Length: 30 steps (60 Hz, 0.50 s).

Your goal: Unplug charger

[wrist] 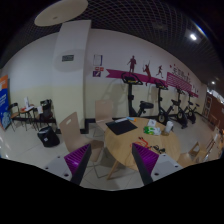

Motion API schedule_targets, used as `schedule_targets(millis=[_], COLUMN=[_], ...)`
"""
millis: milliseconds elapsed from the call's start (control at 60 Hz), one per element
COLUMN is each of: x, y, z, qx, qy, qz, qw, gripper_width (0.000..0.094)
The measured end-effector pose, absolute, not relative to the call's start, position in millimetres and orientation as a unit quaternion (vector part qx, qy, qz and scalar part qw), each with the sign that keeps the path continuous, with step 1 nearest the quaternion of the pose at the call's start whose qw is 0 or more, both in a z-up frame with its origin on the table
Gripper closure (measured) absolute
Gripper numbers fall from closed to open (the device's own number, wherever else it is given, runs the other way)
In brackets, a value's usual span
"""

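Observation:
My gripper [112, 170] is open and empty, held well above the floor; its purple pads [78, 160] stand wide apart. Beyond the fingers is a light wooden table [125, 142]. On it lie a flat black item [120, 126] and a small green and white cluster [153, 127]. I cannot pick out a charger or a socket from this distance. Nothing is between the fingers.
A wooden chair [70, 125] stands left of the table, with another seat [105, 109] behind it. Exercise bikes [150, 105] line the far wall under a red mural. A dark stand with clutter [40, 118] is at the far left. Tiled floor lies below.

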State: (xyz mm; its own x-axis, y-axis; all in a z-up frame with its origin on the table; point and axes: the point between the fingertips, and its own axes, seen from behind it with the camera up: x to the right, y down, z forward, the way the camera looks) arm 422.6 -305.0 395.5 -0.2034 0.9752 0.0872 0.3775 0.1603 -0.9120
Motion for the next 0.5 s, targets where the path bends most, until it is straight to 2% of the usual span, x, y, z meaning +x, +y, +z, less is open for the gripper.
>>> schedule_targets(millis=[150,217,500], x=[428,428,430], y=[-277,-263,-173], z=[374,375,309], qx=[-0.536,-0.55,-0.608], qy=[-0.655,-0.649,-0.613], qz=[0.383,0.367,0.32], qw=[0.37,0.376,0.389], gripper_width=[0.0082,0.008,0.0086])
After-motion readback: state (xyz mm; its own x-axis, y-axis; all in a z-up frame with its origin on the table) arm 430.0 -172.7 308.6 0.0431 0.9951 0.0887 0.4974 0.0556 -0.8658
